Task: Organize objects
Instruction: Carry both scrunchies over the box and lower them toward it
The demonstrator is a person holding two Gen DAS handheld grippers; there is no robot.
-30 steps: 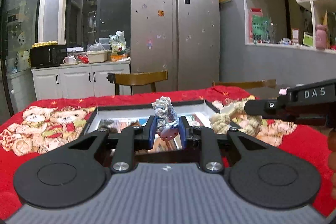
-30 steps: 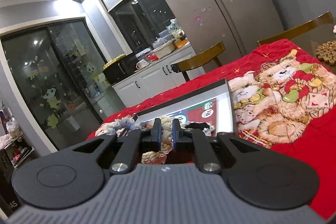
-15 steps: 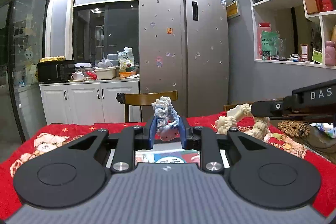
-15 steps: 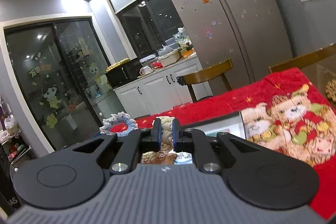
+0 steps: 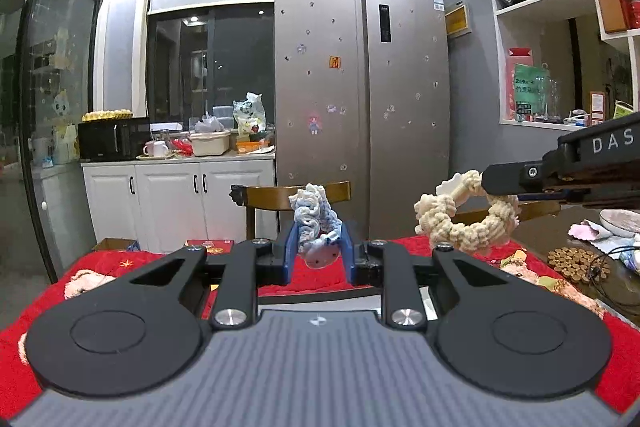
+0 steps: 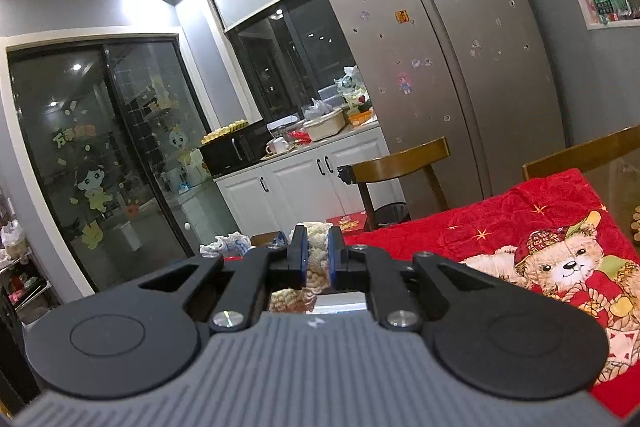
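Note:
My left gripper [image 5: 318,253] is shut on a blue-and-white knitted scrunchie [image 5: 314,223] with a small pink charm, held up above the red bear-print tablecloth [image 5: 120,263]. To its right in the left wrist view, the right gripper's black arm [image 5: 560,167] carries a cream braided rope ring [image 5: 464,219] in the air. In the right wrist view my right gripper [image 6: 317,259] is shut on that cream ring [image 6: 316,259], and the blue scrunchie [image 6: 228,243] shows just left of it. The tray on the table is mostly hidden behind the gripper bodies.
A wooden chair [image 5: 296,193] stands beyond the table's far edge, with a tall grey fridge [image 5: 360,87] and white cabinets [image 5: 180,195] behind. On the bare wooden table at right lie a round cork trivet [image 5: 576,261], a plate [image 5: 622,219] and cables.
Both grippers have risen with their items. The table and black-framed tray have dropped low in both views, and the fridge and kitchen now fill the frames.

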